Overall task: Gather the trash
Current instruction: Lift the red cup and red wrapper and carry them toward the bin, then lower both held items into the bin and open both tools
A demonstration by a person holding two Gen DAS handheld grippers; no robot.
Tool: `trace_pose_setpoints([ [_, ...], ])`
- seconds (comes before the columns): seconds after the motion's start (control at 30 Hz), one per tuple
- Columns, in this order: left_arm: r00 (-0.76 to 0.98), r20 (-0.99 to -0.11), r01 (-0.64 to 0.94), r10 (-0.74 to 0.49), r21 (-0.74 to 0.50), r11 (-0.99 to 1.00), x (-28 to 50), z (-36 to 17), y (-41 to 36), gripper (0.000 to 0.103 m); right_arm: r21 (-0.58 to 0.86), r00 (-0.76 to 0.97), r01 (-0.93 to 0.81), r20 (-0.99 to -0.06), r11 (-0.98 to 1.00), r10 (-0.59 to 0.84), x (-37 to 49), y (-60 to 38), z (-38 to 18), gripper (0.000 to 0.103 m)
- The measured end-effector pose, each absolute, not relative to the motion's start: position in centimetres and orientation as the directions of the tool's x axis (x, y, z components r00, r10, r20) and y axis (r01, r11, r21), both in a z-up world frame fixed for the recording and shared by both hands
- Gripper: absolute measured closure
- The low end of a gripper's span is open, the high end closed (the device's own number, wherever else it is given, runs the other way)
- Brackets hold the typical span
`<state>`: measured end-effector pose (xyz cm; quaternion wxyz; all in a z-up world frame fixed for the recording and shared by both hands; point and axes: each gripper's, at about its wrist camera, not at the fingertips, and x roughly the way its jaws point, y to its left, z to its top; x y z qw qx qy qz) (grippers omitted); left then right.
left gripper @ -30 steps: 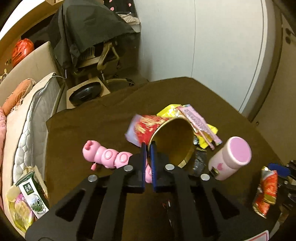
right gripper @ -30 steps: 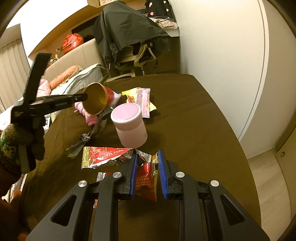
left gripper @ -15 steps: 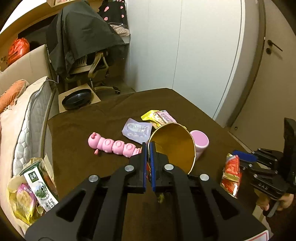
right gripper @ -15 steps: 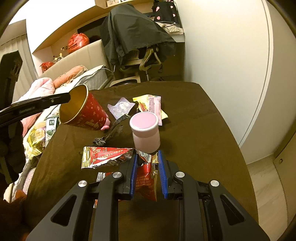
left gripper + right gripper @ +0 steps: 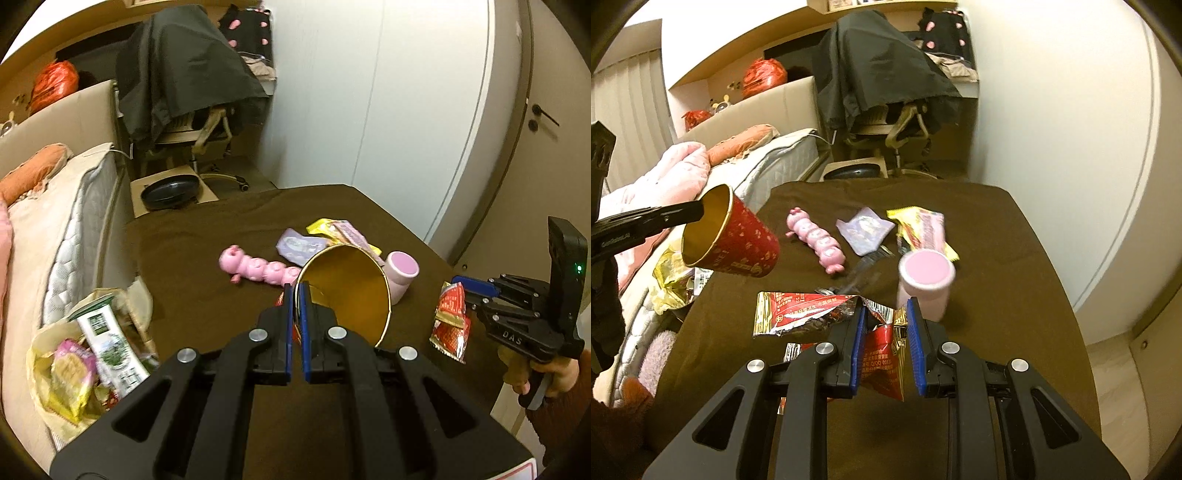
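Note:
My left gripper (image 5: 296,291) is shut on the rim of a red paper cup (image 5: 347,291) with a gold inside, held in the air over the table's left part; it also shows in the right wrist view (image 5: 735,236). My right gripper (image 5: 884,317) is shut on a crumpled red snack wrapper (image 5: 882,354), lifted above the table; the wrapper shows in the left wrist view (image 5: 452,317). A second red wrapper (image 5: 805,317) lies flat on the brown table (image 5: 997,258).
On the table lie a pink caterpillar toy (image 5: 816,240), a purple packet (image 5: 864,229), a yellow-pink wrapper (image 5: 923,229), a black wrapper (image 5: 864,269) and a pink lidded jar (image 5: 925,284). A trash bag (image 5: 74,365) with packaging sits left of the table beside a mattress (image 5: 66,229).
The left gripper has carried the cup up and to the left, away from the pile. The right gripper has risen slightly with the wrapper.

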<state>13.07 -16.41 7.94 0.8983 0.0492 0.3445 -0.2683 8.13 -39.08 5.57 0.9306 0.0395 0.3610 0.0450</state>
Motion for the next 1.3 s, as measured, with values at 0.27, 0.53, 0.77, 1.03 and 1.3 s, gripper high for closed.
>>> trace_pose_setpoints([
  [0.27,0.682,-0.619,0.419,-0.39,-0.107,0.902,12.8,8.8,-8.6,0.1,0.054,0.739,-0.159,-0.656,0.986,0.155,11.2,-32.5,7.2,0.082],
  [0.53,0.732,-0.611,0.273,-0.301,-0.142,0.951,13.7,9.0,1.2,0.1,0.015,0.723,-0.295,-0.651,0.955,0.233,15.9,-24.1,8.4,0.082],
  [0.77,0.73,-0.632,0.139,-0.261,-0.237,0.962,15.4,8.0,9.3,0.1,0.009,0.666,-0.404,-0.683,0.915,0.3,20.9,-16.4,7.4,0.082],
  [1.03,0.673,-0.673,0.099,-0.306,-0.328,0.939,16.5,4.7,12.9,0.1,0.076,0.543,-0.485,-0.755,0.871,0.368,26.6,-8.7,2.9,0.082],
  [1.3,0.578,-0.763,0.086,-0.29,-0.296,0.951,19.6,-0.6,12.5,0.1,0.197,0.391,-0.523,-0.809,0.829,0.439,30.3,-5.9,-1.8,0.082],
])
